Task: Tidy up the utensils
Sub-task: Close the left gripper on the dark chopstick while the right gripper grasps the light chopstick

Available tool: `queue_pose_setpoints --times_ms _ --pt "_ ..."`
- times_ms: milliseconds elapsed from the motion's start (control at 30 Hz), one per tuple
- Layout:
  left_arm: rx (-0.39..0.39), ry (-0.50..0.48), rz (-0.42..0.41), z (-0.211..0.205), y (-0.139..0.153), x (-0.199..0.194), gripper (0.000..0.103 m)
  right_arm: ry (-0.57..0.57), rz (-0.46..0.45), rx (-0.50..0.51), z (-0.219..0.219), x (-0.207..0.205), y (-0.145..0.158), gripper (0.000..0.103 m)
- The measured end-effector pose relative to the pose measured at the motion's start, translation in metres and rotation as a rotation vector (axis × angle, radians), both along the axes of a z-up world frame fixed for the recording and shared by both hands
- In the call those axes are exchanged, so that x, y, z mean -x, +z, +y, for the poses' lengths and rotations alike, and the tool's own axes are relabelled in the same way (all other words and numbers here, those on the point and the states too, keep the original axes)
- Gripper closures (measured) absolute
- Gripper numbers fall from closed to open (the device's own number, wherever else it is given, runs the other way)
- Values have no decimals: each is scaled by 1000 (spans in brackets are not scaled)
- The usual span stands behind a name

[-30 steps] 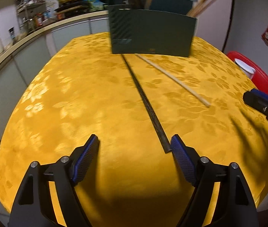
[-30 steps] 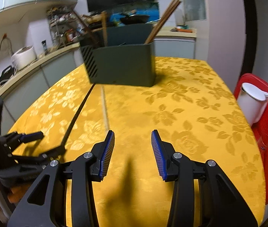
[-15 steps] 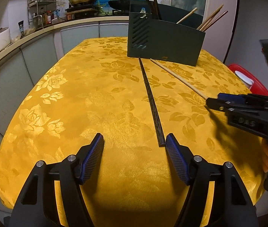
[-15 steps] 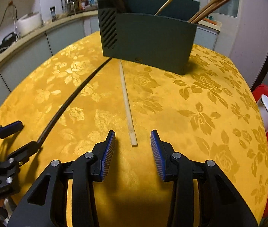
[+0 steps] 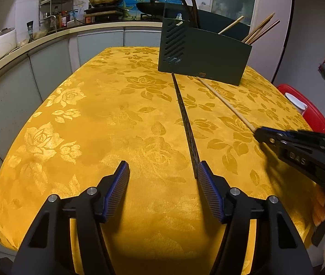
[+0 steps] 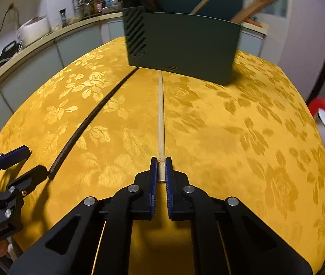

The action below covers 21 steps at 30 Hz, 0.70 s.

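**Two chopsticks lying out, one tool on each**

The right tool [image 6: 161,169] is clamping the near end of the pale wooden chopstick [image 6: 160,114], its jaws having just been closing until the blue pads are pressing on both sides. To do this well, I reckon the person should be lifting that end gently and keeping the stick straight, then tipping it upright over the dark green holder [image 5: 205,55]. The left tool [image 5: 162,185] is standing half open, its jaws having just been narrowing, with the near tip of the black chopstick [image 5: 185,123] just inside its right pad and not yet gripped; it wants centring before closing. Both sticks are lying on the yellow flowered table [image 5: 93,119], running out from the foot of the holder toward the tools, the black one left of the pale one. More chopsticks are already standing in the holder
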<state>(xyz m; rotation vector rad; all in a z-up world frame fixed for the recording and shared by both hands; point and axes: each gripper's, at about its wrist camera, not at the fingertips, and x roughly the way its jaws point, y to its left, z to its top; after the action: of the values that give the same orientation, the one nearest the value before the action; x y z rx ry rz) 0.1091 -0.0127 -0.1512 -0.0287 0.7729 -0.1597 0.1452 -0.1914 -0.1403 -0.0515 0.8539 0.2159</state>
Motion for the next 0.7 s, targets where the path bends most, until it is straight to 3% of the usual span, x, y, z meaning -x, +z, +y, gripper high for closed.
queue_pose_setpoints --times_ms 367,700 --pt "-14 -26 -24 -11 -2 10 43 -114 -93 -8 -16 58 -8 95" --pt "-1 -36 -38 -16 -3 9 44 -134 -156 -40 -10 65 -10 94"
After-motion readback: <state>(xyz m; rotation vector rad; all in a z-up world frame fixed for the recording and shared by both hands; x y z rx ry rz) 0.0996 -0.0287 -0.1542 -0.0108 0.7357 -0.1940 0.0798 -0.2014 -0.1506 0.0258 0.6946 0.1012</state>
